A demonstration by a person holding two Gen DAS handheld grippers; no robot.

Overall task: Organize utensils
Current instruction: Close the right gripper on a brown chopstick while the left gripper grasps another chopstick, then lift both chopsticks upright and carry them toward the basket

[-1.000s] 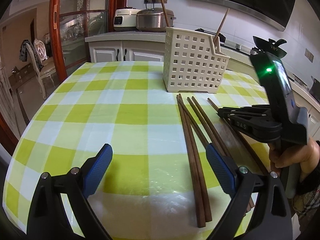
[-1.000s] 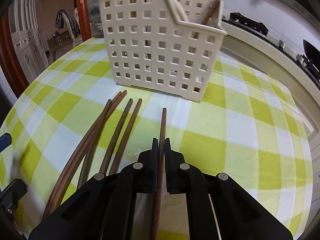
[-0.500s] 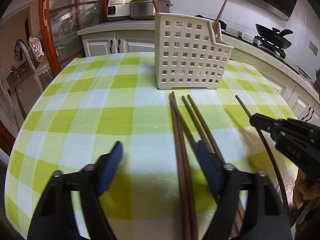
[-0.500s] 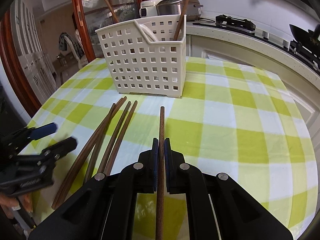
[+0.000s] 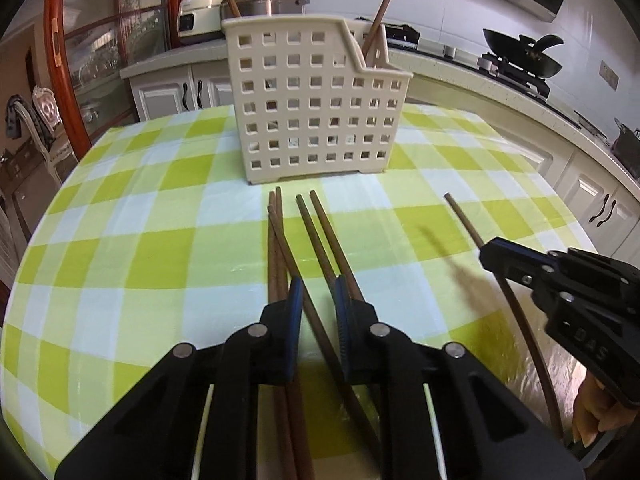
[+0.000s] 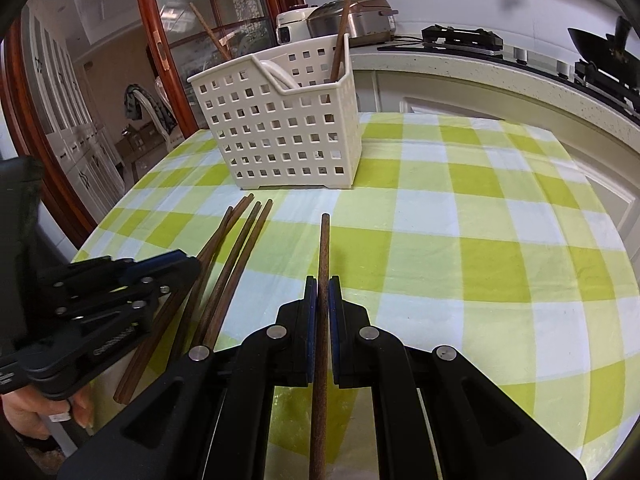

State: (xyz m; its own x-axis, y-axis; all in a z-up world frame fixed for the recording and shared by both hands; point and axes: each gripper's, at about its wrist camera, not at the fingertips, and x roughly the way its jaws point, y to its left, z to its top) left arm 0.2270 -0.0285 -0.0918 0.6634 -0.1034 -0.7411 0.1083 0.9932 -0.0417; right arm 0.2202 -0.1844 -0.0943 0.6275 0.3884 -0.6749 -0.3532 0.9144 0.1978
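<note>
Left hand-held gripper (image 5: 318, 300) low over counter (image 5: 120, 240), jaws closing, one brown chopstick (image 5: 320, 340) between blue pads; whether pads already press it, cannot tell. Loose chopsticks (image 5: 304, 232) lie on checked cloth, tips toward 12 o'clock, just short of basket.

Right hand-held gripper (image 6: 322, 300) closed tight on single chopstick (image 6: 323, 248), stick pointing to 12 o'clock, lifted off cloth.

Cream perforated basket (image 6: 288, 132) stands upright at 12 o'clock on counter, two chopsticks already leaning inside.
</note>
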